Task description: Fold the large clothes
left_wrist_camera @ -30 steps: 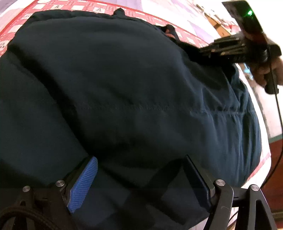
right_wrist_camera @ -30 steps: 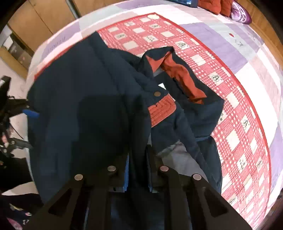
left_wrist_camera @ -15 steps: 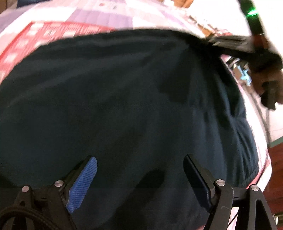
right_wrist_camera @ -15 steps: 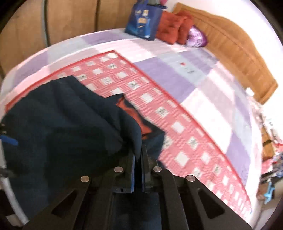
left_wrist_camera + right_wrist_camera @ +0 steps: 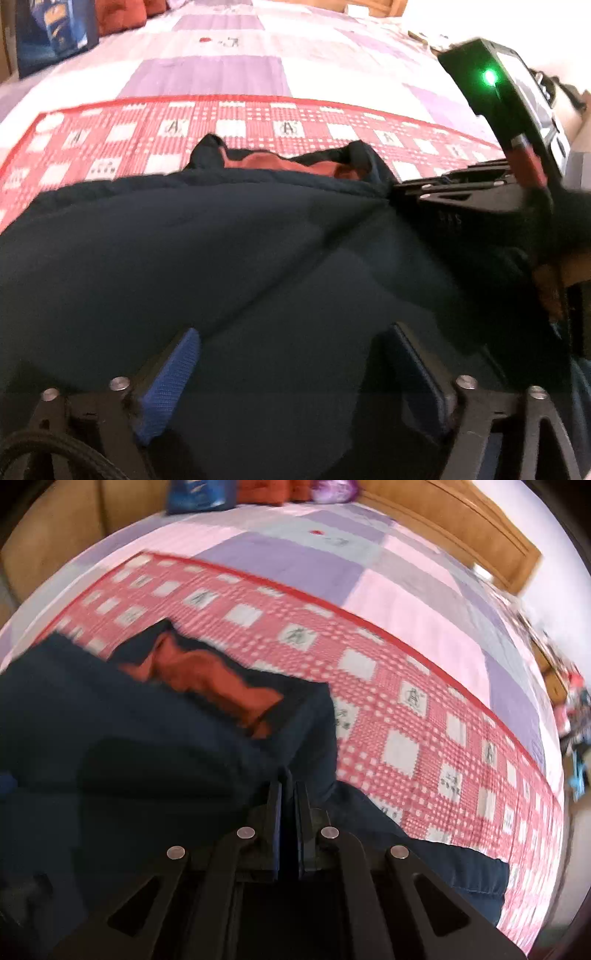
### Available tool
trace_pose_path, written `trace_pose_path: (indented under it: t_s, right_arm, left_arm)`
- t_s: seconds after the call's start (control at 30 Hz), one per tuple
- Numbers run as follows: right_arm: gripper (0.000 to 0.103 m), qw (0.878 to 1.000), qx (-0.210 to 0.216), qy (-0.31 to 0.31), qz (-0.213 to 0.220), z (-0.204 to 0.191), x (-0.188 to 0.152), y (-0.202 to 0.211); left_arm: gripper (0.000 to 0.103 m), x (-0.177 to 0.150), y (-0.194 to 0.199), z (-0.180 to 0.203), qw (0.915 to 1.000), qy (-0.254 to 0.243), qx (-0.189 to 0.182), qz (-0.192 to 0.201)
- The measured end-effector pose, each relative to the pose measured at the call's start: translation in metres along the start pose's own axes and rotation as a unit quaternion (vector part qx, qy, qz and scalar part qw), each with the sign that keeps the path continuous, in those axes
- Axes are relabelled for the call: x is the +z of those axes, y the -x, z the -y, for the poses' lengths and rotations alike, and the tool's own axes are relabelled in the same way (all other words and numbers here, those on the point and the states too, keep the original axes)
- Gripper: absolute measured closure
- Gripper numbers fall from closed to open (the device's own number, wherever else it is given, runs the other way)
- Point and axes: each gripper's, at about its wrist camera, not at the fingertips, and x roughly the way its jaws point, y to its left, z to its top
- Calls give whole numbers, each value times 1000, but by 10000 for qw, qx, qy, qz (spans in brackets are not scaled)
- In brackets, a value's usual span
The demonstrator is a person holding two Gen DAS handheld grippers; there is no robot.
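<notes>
Jacket, a bulky navy one with an orange-red lining, lies on the red checked part of the bedspread near the foot edge of the bed, its collar turned toward the headboard and a lower fold trailing off toward the bed's right side. The right gripper has its jaws pinched down to a sliver on a ridge of the navy cloth close to the collar; in the left wrist view the fabric puckers and draws tight toward that pinch. The left gripper hovers over the broad dark panel with its jaws opening wide, and although cloth fills the space below them, the blue pads seem to press on nothing, though blur makes that hard to rule out. The step in hand looks like carrying one side of the jacket across to make a fold. Next, the left gripper probably needs to drop onto the opposite edge and close there, so both ends travel together and the padded layer does not slump or twist.
</notes>
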Motion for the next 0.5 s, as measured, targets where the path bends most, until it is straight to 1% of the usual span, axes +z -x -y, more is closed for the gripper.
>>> trace_pose_path:
  t_s: [0.03,0.1,0.17,0.2,0.23,0.27,0.3,0.33,0.37,0.4,0.43,0.47,0.5]
  right_arm:
    - [96,9999,74,-121,-43,1,0,-3]
    - [94,9997,120,-154,-140,0,-4,-5]
    - [93,9993,276,-253,56,5,-8,8]
    - [92,9980,330,-467,282,13,-12,24]
    - [83,9961,337,-639,505,20,-16,38]
    - [77,9927,260,-863,797,27,-24,59]
    - [71,9895,-15,-999,1044,30,-34,80]
    - [67,9873,-156,-1038,1192,30,-42,94]
    - [66,9850,-219,-1076,1334,28,-55,110]
    - [65,9843,-247,-1089,1369,22,-73,121]
    - [65,9858,-263,-1037,1295,15,-85,123]
    - [65,9887,-270,-925,1148,6,-95,120]
    - [65,9933,-290,-695,879,-5,-105,110]
  left_arm:
    - [11,0,-3,1,10000,5,39,19]
    - [6,0,-9,0,9999,107,94,3]
    - [4,3,-16,-2,9997,202,137,-48]
    - [4,4,-19,-2,9996,226,161,-68]
    - [4,5,-21,-2,9995,224,189,-76]
    - [4,7,-23,-1,9994,225,229,-91]
    - [4,8,-26,-1,9993,239,268,-112]
    - [4,10,-28,-1,9992,255,282,-129]
    - [4,12,-30,-1,9991,269,302,-153]
    - [4,14,-32,-1,9989,268,326,-187]
    - [4,16,-34,0,9989,256,342,-211]
    - [4,18,-35,0,9988,241,360,-233]
    - [4,20,-38,1,9987,225,379,-256]
